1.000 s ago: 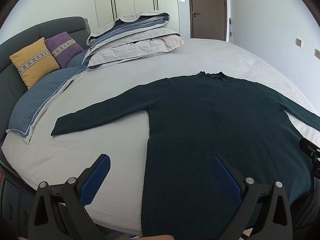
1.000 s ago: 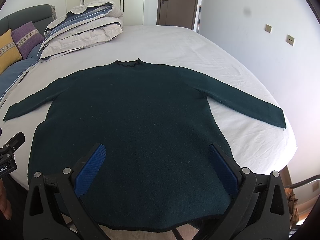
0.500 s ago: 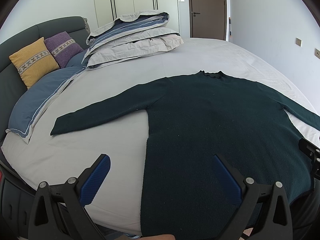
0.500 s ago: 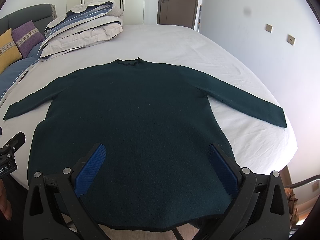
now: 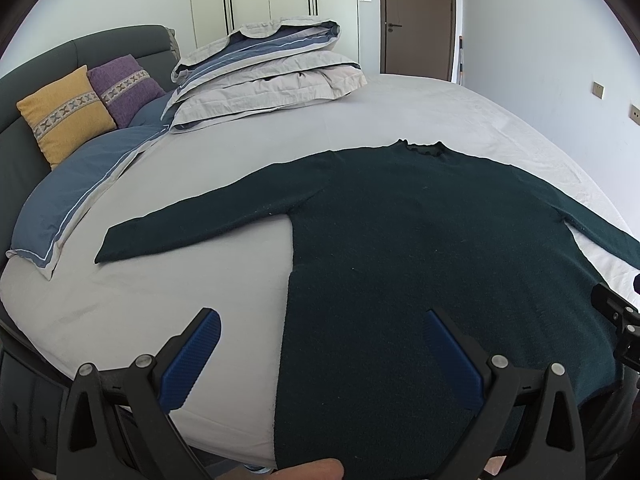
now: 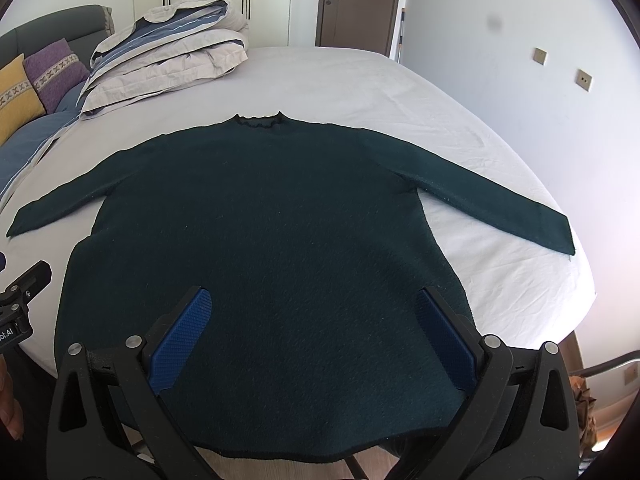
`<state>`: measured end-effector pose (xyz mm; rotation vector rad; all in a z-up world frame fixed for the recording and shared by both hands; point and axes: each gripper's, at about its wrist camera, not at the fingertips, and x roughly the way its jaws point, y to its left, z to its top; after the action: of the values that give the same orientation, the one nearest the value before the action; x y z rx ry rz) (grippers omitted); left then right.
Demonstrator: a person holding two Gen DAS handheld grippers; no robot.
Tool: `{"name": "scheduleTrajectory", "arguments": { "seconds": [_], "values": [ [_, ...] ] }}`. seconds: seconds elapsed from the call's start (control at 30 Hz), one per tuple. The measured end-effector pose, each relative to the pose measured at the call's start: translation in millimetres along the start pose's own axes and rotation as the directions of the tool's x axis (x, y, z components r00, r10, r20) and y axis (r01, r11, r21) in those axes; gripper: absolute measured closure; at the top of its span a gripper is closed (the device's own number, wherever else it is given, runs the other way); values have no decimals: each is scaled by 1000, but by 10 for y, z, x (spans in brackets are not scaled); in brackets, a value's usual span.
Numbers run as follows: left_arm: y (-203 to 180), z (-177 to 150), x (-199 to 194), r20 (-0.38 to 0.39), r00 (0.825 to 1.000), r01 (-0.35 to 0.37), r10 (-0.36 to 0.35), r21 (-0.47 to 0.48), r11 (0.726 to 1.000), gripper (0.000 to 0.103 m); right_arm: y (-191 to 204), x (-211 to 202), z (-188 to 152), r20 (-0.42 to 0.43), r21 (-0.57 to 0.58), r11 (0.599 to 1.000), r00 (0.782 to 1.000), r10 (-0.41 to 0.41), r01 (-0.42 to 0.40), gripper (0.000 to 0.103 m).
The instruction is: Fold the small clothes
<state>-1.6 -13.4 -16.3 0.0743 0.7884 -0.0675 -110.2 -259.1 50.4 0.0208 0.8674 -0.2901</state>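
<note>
A dark green long-sleeved sweater (image 5: 420, 240) lies flat on the white bed (image 5: 180, 292), collar away from me, both sleeves spread out. It also shows in the right wrist view (image 6: 280, 220). My left gripper (image 5: 320, 340) is open and empty, held above the sweater's left bottom edge. My right gripper (image 6: 312, 320) is open and empty, held above the sweater's lower hem. The left gripper's body shows at the left edge of the right wrist view (image 6: 20, 296). The right gripper's body shows at the right edge of the left wrist view (image 5: 616, 320).
A folded grey and blue duvet (image 5: 264, 76) sits at the far left of the bed. Yellow (image 5: 64, 112) and purple (image 5: 124, 88) cushions lean on the dark headboard. A blue pillow (image 5: 80, 184) lies below them. The bed's right edge (image 6: 576, 280) drops to the floor.
Both grippers have held almost still; the views have shifted only slightly. The sweater has not moved.
</note>
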Motion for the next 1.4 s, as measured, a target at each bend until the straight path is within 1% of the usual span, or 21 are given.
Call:
{"name": "scheduleTrajectory", "arguments": {
  "seconds": [0.1, 0.2, 0.3, 0.4, 0.47, 0.5, 0.57, 0.6, 0.67, 0.7, 0.8, 0.83, 0.9, 0.97, 1.03, 1.07, 1.13, 1.17, 1.2, 1.27, 1.4],
  "values": [
    [7, -6, 16, -7, 1000, 12, -12, -4, 1000, 0, -17, 9, 5, -6, 1, 1000, 1000, -1, 1, 0],
    [3, -39, 76, -28, 998, 48, -48, -9, 999, 0, -63, 43, 10, -15, 12, 1000, 1000, -3, 3, 0],
    [25, -79, 160, -52, 996, 66, -68, -42, 997, 0, -147, 100, 19, -28, 33, 999, 1000, -9, 10, 0],
    [32, -111, 217, -52, 996, 73, -76, -51, 996, 0, -290, 176, 48, -33, 58, 998, 999, -9, 11, 0],
    [44, -118, 277, -73, 994, 77, -81, -58, 995, 0, -536, 252, 99, -23, 99, 995, 999, -22, 24, 0],
    [65, -116, 307, -87, 991, 94, -100, -68, 993, 0, -650, 276, 129, -19, 120, 992, 999, -29, 31, 0],
    [106, -120, 374, -120, 982, 135, -145, -86, 987, 0, -1096, 368, 215, -3, 211, 976, 999, -47, 47, 0],
    [110, -116, 409, -138, 980, 133, -144, -87, 987, 0, -1299, 402, 236, 2, 260, 964, 998, -55, 53, 0],
    [97, -98, 456, -159, 977, 130, -141, -78, 988, 0, -1939, 546, 254, 9, 413, 909, 997, -70, 60, 0],
    [94, -84, 468, -158, 977, 135, -145, -76, 988, 0, -2255, 617, 215, 6, 485, 872, 997, -80, 67, 0],
    [57, -30, 482, -135, 978, 152, -159, -61, 987, 0, -3090, 815, 42, 0, 669, 739, 995, -102, 76, 2],
    [58, -8, 483, -109, 979, 164, -170, -63, 984, 0, -3428, 889, -59, 8, 730, 680, 995, -100, 63, 6],
    [34, 19, 487, -76, 979, 181, -187, -74, 981, 0, -3902, 1020, -207, 11, 800, 598, 995, -98, 50, 12],
    [7, 46, 551, -113, 969, 212, -221, -88, 973, 0, -4275, 1154, -321, 8, 844, 534, 996, -91, 42, 19],
    [-40, 93, 647, -173, 961, 202, -215, -89, 975, 0, -4572, 1288, -414, 31, 878, 479, 997, -66, 5, 27],
    [-29, 105, 668, -171, 962, 196, -213, -110, 974, 0, -4688, 1358, -447, 43, 891, 454, 997, -57, -13, 29],
    [-10, 142, 713, -177, 959, 196, -221, -148, 969, 0, -4884, 1484, -488, 65, 913, 406, 996, -54, -37, 37],
    [-1, 153, 737, -172, 960, 197, -223, -153, 968, 0, -4947, 1526, -480, 81, 917, 396, 995, -57, -52, 38],
    [-1, 170, 749, -166, 961, 198, -223, -155, 968, 0, -4997, 1571, -447, 90, 915, 398, 994, -60, -59, 40],
    [-8, 192, 780, -156, 960, 210, -234, -158, 965, 0, -5061, 1685, -355, 89, 905, 421, 995, -43, -63, 50],
    [-12, 194, 874, -179, 944, 245, -277, -183, 952, 0, -5157, 1931, -210, 75, 895, 442, 997, -9, -63, 77]
  ]
}}
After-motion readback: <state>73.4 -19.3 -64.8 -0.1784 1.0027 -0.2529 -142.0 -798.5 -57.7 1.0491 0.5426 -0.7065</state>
